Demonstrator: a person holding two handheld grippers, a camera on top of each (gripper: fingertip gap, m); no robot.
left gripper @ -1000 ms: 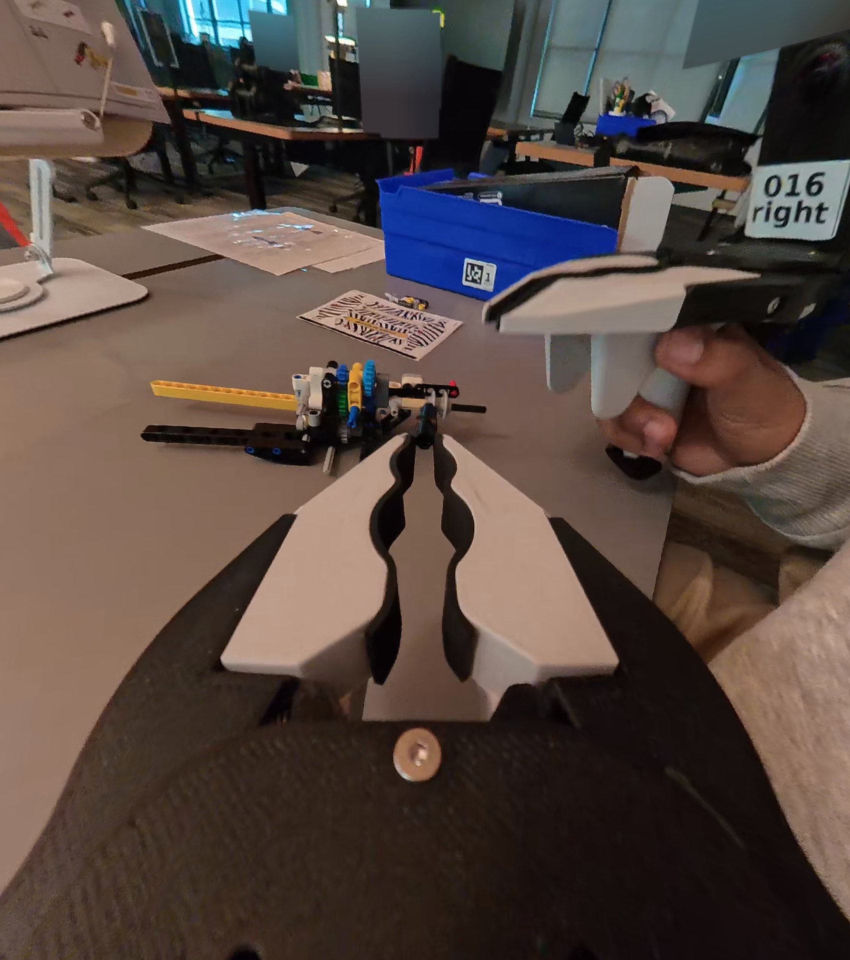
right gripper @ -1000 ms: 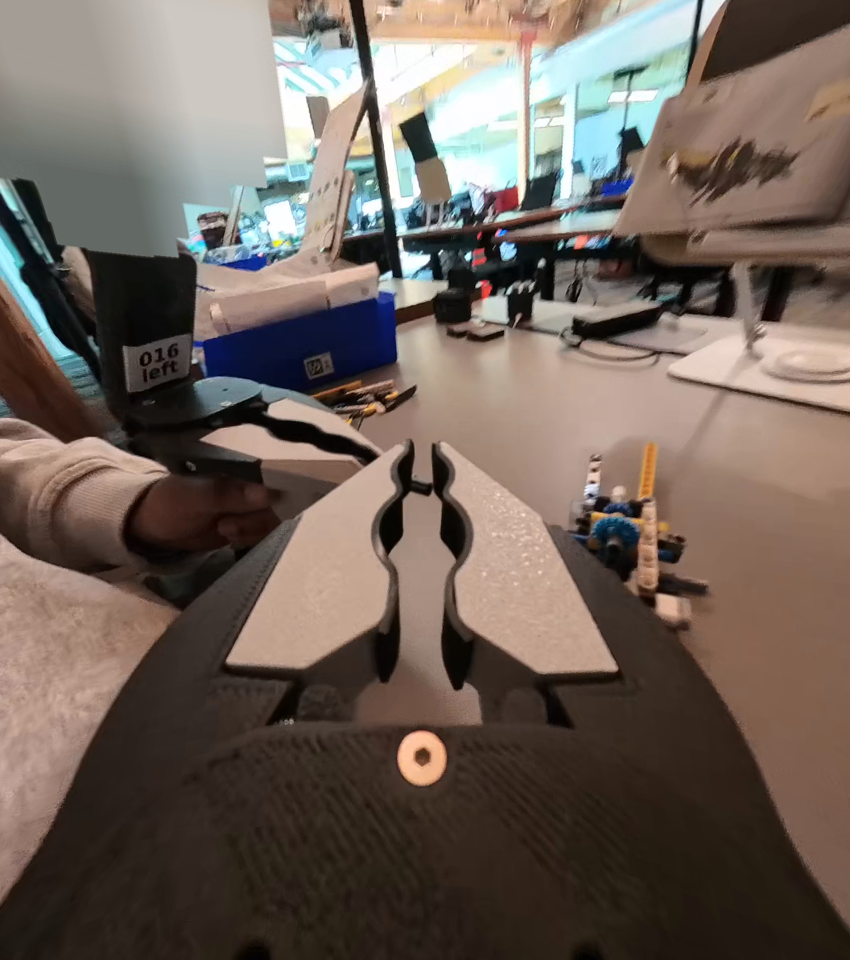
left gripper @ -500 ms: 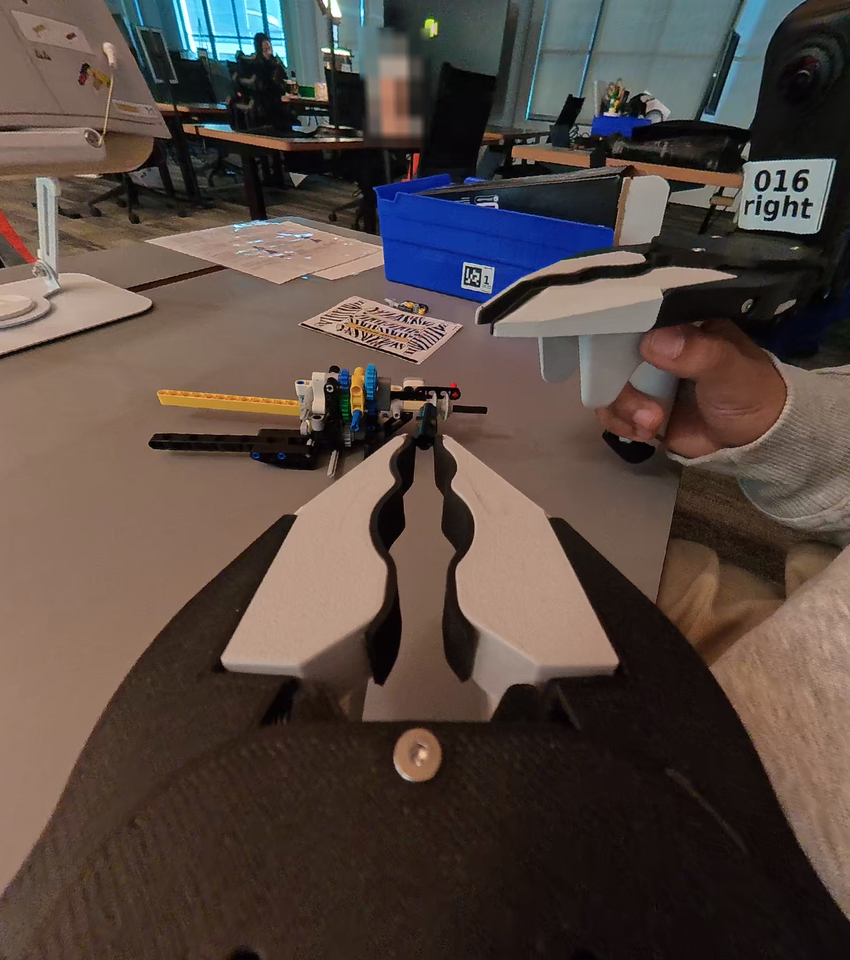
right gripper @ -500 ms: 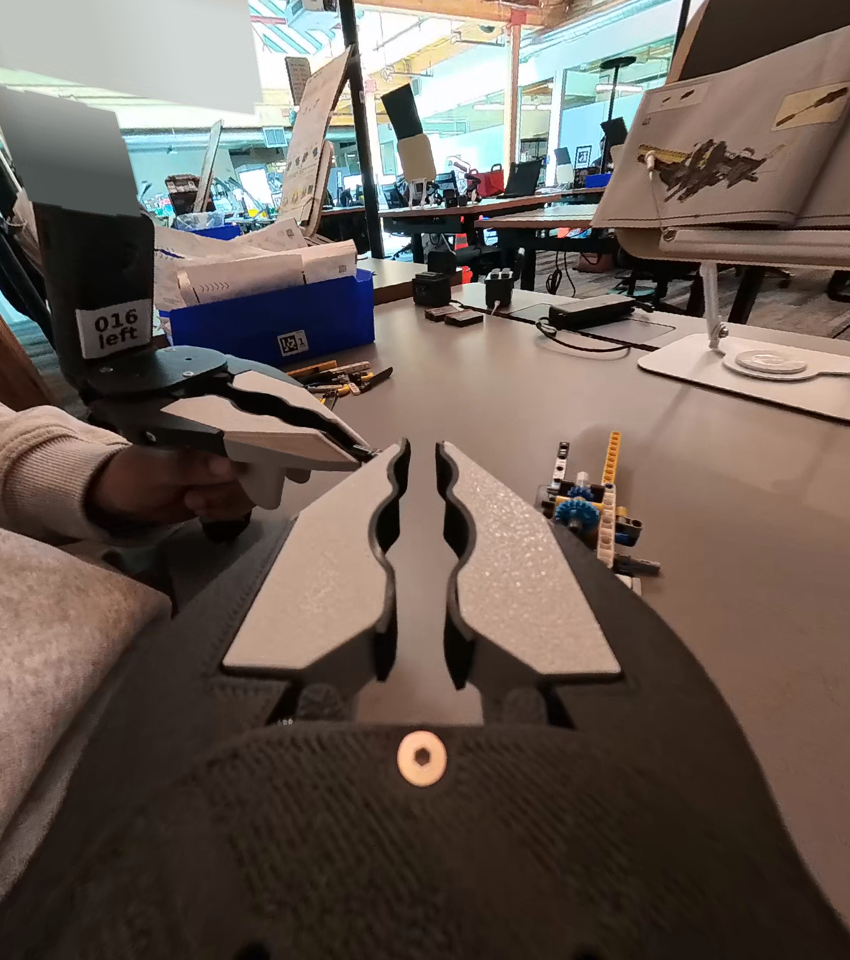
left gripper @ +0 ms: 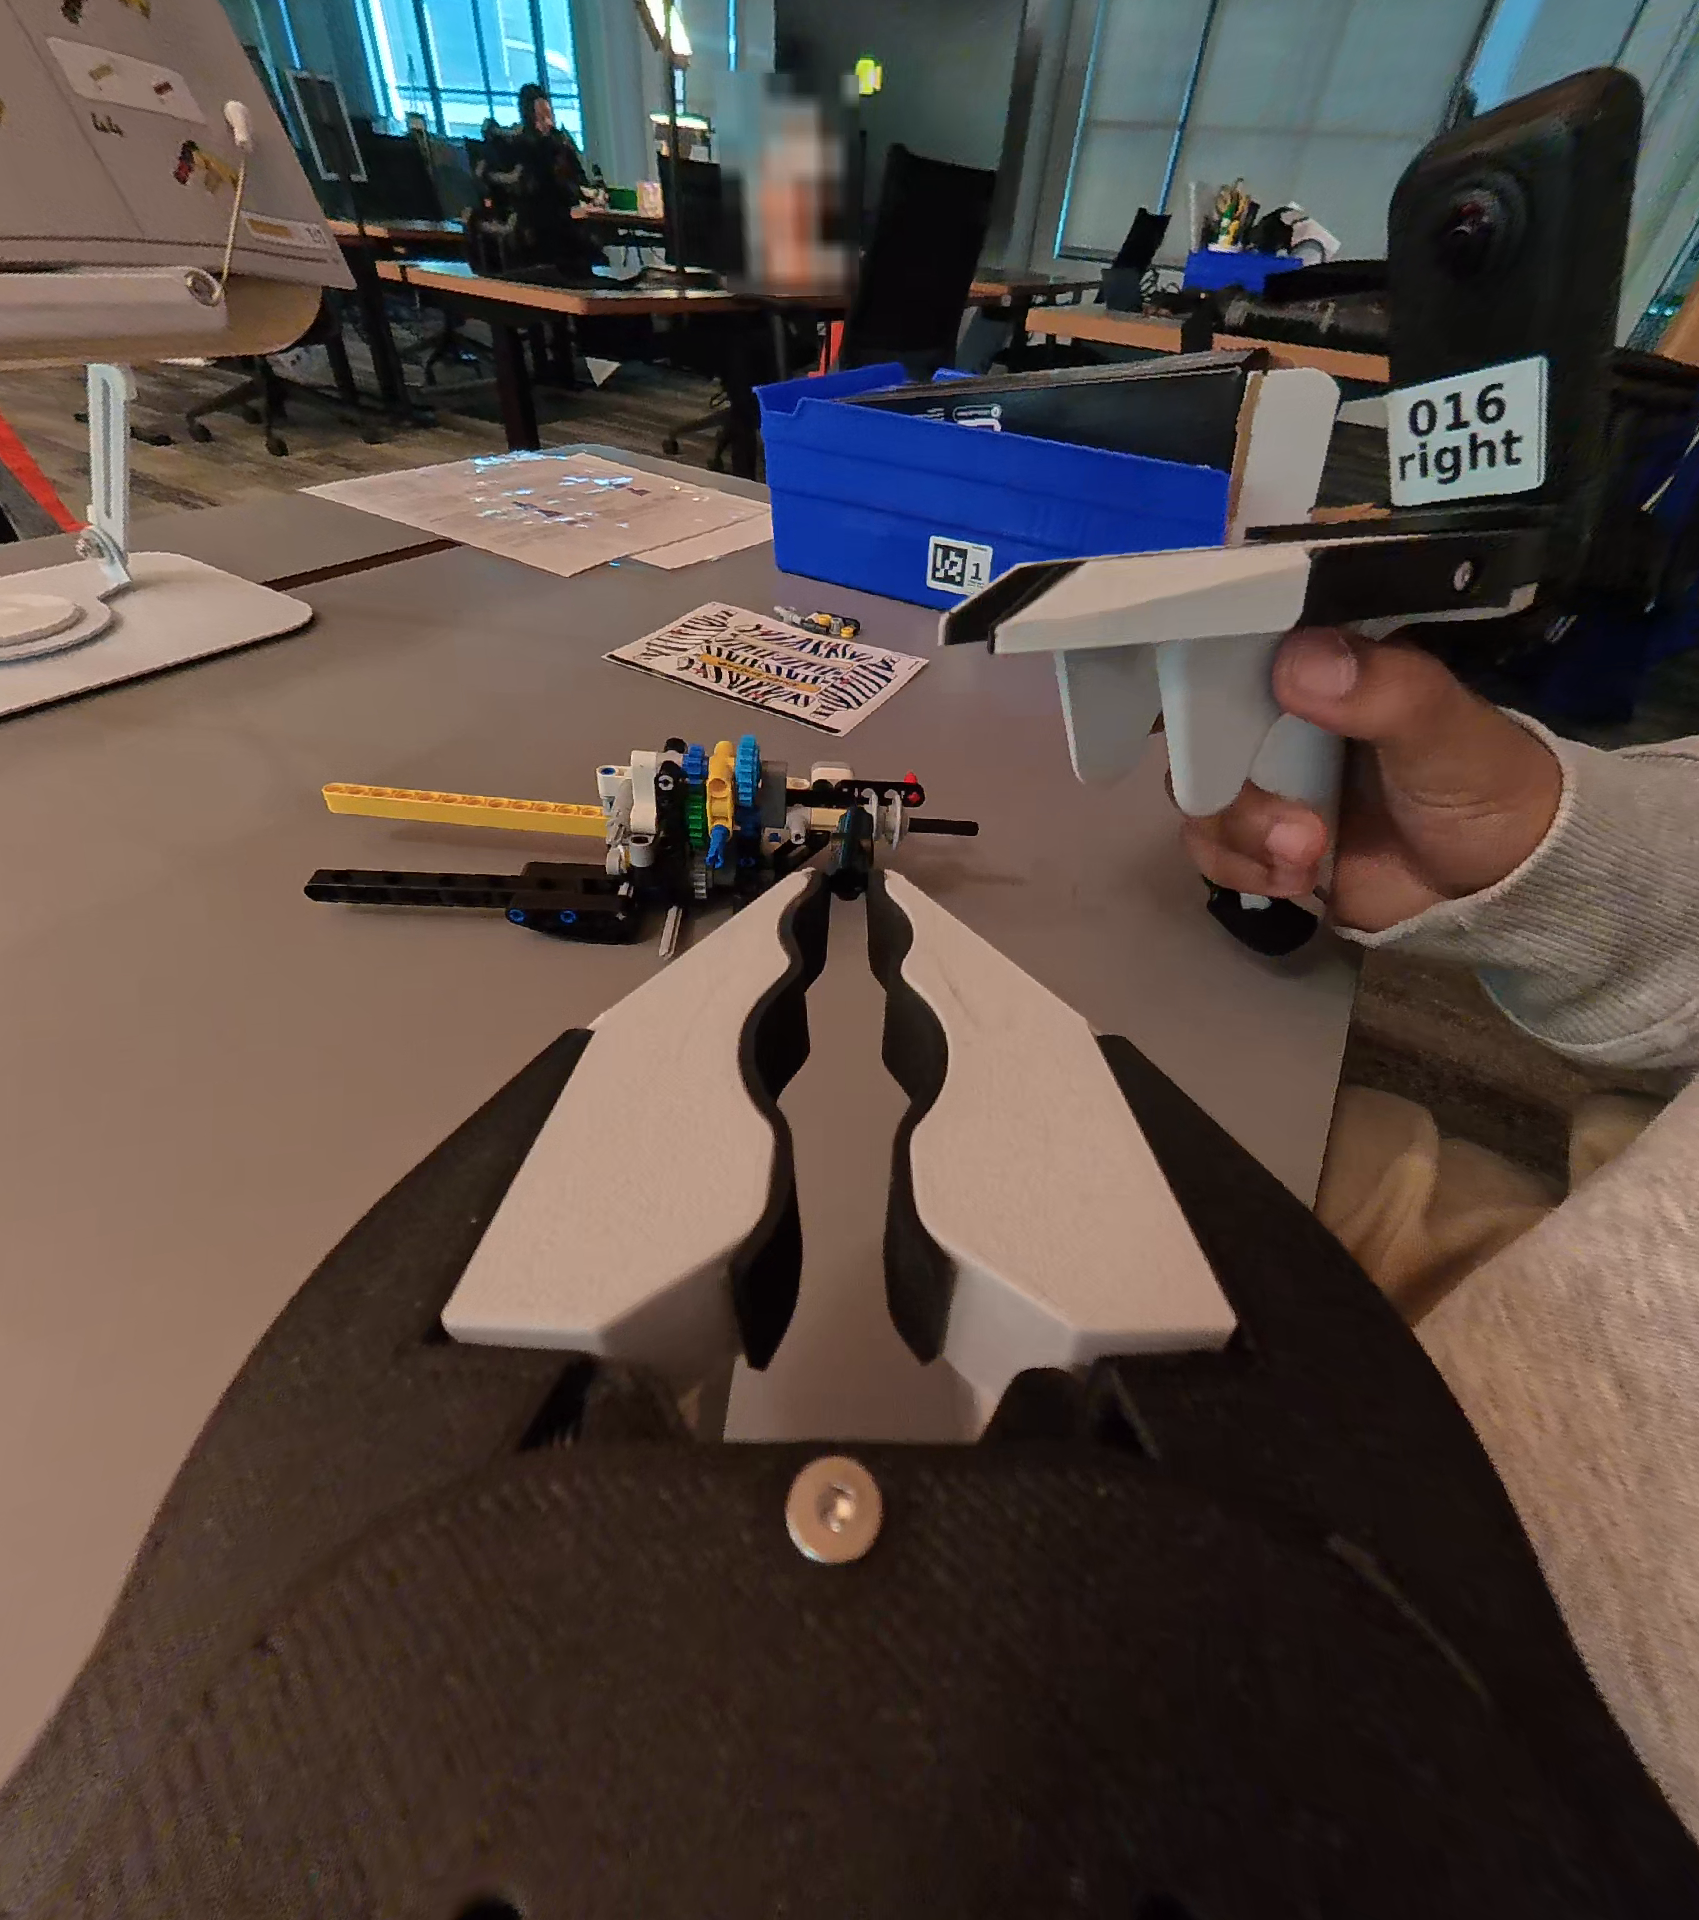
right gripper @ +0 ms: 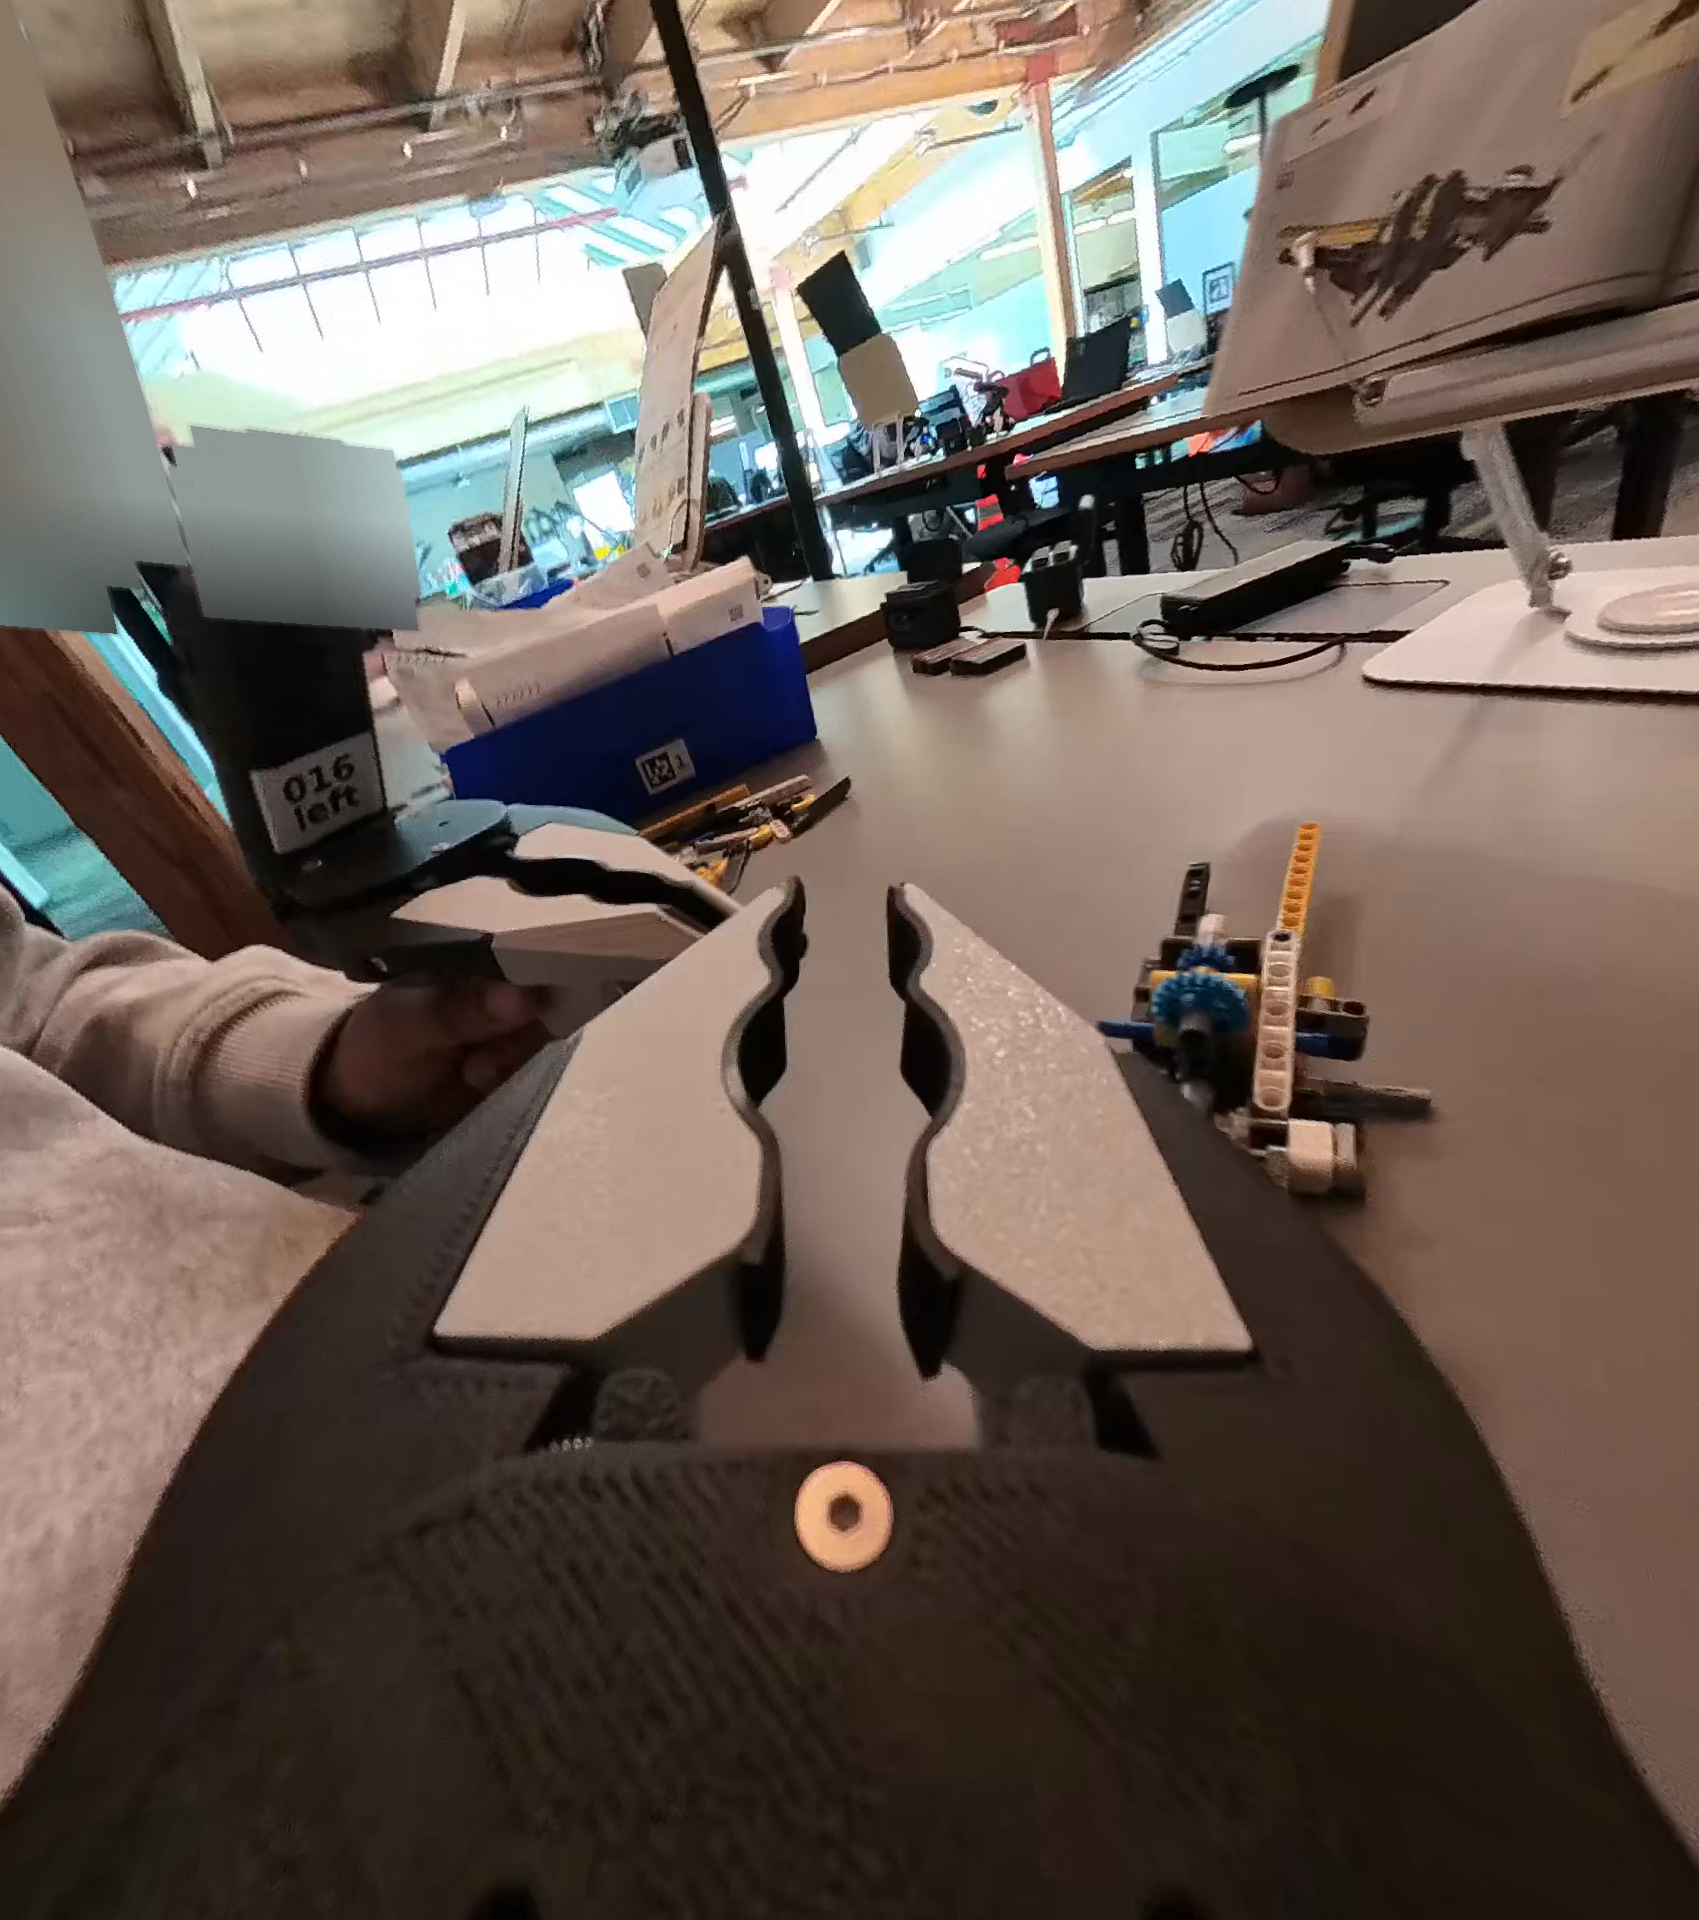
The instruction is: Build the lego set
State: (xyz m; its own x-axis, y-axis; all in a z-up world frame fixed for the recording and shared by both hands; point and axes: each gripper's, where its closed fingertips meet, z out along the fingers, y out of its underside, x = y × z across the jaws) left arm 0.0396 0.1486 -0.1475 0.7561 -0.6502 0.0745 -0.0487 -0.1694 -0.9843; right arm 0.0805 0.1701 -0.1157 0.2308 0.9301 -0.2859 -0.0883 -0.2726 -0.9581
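A partly built lego model [left gripper: 710, 821] lies on the grey table [left gripper: 149, 1039], with a yellow beam [left gripper: 460, 805] and a black beam [left gripper: 450, 890] pointing left. It also shows in the right wrist view [right gripper: 1250, 1018]. My left gripper [left gripper: 847, 883] sits just in front of the model's right end, shut on a small dark lego piece [left gripper: 850, 844]. My right gripper [right gripper: 847, 899] is empty, its jaws a little apart, held above the table left of the model. In the left wrist view it [left gripper: 970, 629] hovers to the right of the model.
A blue bin [left gripper: 980, 499] stands behind the model, a striped sticker sheet [left gripper: 767, 665] in front of it. An instruction booklet [left gripper: 45, 208] rests on a white stand [left gripper: 45, 623] at far left. Loose parts [right gripper: 741, 816] lie by another blue bin [right gripper: 637, 727]. The table's edge [left gripper: 1344, 1039] is close on the right. My right fingertips sit around 6 centimeters from my left ones.
My right gripper has shifted and tilted, and its jaws have parted a little. My left gripper has stayed by the model, still shut on the small dark piece.
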